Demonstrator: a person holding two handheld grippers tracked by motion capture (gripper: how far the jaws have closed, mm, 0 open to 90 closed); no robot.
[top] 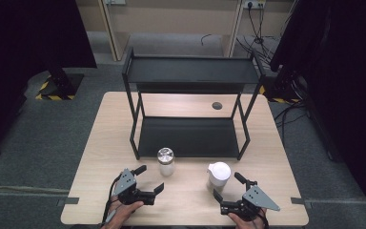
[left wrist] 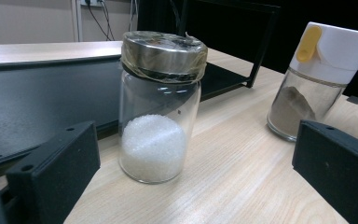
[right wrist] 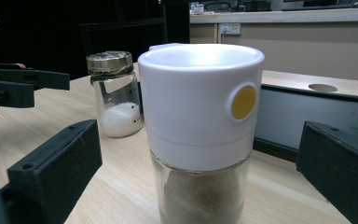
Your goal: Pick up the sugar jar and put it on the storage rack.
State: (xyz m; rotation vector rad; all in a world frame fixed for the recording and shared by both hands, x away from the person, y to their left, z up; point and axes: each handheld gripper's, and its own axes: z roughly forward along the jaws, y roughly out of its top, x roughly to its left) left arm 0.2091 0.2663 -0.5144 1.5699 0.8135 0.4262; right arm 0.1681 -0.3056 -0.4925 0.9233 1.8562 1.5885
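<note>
while both grippers hang with jaws spread wide and holding nothing, the left gripper (top: 148,180) faces the jar (top: 166,161) and the right gripper (top: 228,187) faces the shaker (top: 218,173); both stand on the table (top: 190,210) just before the rack (top: 189,137). risk, i'd judge: a jaw nudging the tall glass before closing tips it, or a high pinch on the smooth lid slips.
</note>
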